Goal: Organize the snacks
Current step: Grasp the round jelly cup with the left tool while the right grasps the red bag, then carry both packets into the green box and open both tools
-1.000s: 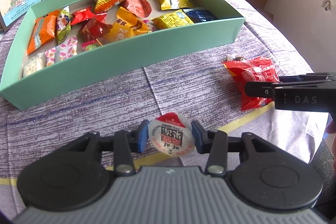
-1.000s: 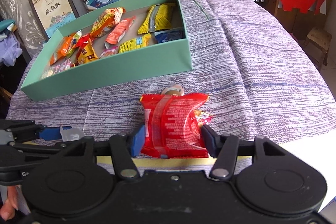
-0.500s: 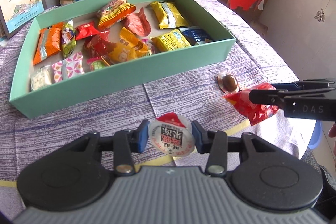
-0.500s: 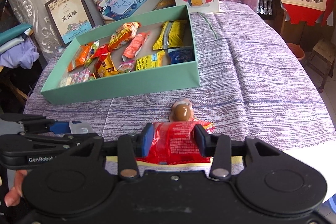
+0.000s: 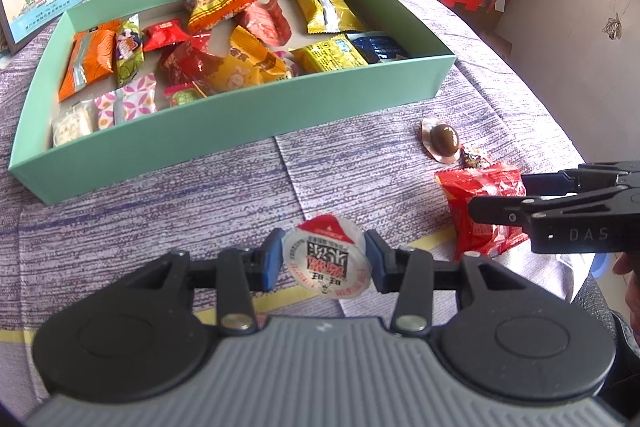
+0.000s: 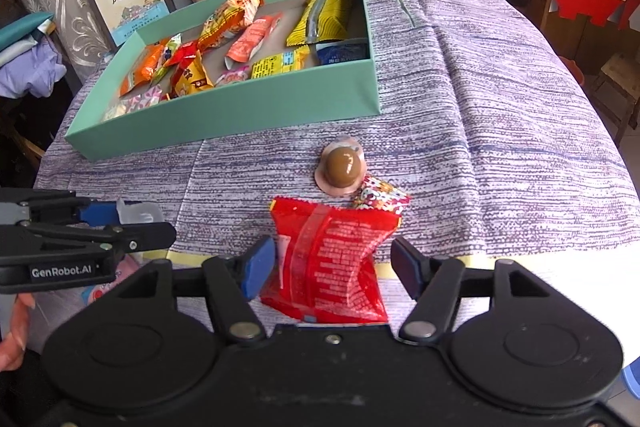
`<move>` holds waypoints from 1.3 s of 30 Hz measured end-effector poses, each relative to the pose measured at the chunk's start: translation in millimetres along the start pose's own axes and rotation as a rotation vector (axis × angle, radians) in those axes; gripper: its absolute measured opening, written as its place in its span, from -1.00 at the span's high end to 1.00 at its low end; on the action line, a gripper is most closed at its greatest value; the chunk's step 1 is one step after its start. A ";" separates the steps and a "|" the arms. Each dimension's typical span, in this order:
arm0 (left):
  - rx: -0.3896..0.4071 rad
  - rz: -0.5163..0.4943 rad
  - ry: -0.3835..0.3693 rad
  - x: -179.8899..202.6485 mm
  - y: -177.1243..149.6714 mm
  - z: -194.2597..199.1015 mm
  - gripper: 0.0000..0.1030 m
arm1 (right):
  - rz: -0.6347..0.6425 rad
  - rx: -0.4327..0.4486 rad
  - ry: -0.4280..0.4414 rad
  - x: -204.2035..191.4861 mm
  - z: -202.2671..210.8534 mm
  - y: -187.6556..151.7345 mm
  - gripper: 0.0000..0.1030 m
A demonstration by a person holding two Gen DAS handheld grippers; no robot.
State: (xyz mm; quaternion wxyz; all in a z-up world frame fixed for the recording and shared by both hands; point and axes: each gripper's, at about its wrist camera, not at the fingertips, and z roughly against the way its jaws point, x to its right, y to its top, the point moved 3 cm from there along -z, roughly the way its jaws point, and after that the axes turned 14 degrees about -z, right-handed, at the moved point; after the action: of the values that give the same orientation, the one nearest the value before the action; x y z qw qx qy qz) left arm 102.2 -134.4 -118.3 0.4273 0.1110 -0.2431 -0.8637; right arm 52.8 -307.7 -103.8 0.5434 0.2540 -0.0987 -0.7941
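Left gripper (image 5: 325, 261) clamps small round foil-lidded jelly cup (image 5: 326, 259) above purple woven tablecloth (image 5: 160, 195), near side of mint-green cardboard box (image 5: 224, 125) holding wrapped snacks. Right gripper (image 6: 331, 266): jaws just opening, parted, red crinkled snack packet (image 6: 330, 259) lying between, right pad clear. Brown domed jelly cup (image 6: 341, 167) just beyond packet.

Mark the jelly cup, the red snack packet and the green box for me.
jelly cup (image 5: 326, 261), left wrist view, on its printed foil lid.
red snack packet (image 6: 332, 259), right wrist view, on the middle of its wrapper.
green box (image 6: 224, 119), right wrist view, on its near outer wall.
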 end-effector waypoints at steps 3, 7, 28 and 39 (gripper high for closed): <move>0.000 0.001 -0.001 -0.5 0.0 -0.3 0.18 | 0.004 -0.009 -0.006 -3.3 -7.5 -3.1 -0.28; -0.008 0.007 -0.003 -2.4 -0.8 -3.1 0.18 | 0.017 -0.001 -0.026 -3.9 -12.0 -8.9 0.04; 0.147 0.067 0.101 -85.5 121.7 12.8 0.18 | 0.022 0.141 0.148 -72.7 -12.0 148.8 0.23; 0.101 0.112 0.114 -120.6 154.5 -45.9 0.18 | 0.010 0.102 0.147 -94.3 -82.8 198.0 0.20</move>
State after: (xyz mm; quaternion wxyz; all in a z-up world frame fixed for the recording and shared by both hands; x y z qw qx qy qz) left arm 299.8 -133.6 -80.1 0.4817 0.1675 -0.2676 -0.8175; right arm 282.6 -289.0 -60.7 0.5395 0.3385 -0.1002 -0.7644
